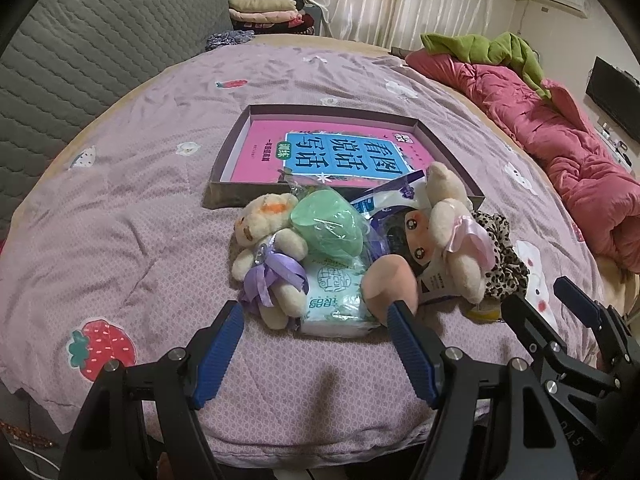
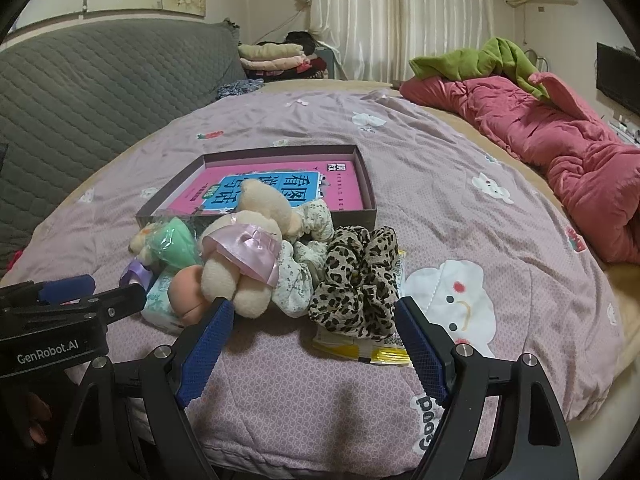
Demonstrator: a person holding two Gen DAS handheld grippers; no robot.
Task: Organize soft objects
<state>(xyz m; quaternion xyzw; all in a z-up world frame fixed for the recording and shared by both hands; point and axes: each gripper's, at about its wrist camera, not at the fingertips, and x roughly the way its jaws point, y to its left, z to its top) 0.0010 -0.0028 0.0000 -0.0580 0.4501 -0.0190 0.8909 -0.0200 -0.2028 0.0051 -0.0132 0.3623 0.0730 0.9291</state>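
Note:
A heap of soft things lies on the bed before a shallow box that holds a pink book. The heap has a cream bear with a purple bow, a green sponge in plastic, a tissue pack, a doll, a bear in a pink skirt, a floral scrunchie and a leopard scrunchie. My left gripper is open just in front of the tissue pack. My right gripper is open around the leopard scrunchie's near side.
The bed has a lilac printed quilt. A rolled pink duvet with a green cloth lies along the right. A grey padded headboard stands at left. A yellow packet lies under the leopard scrunchie.

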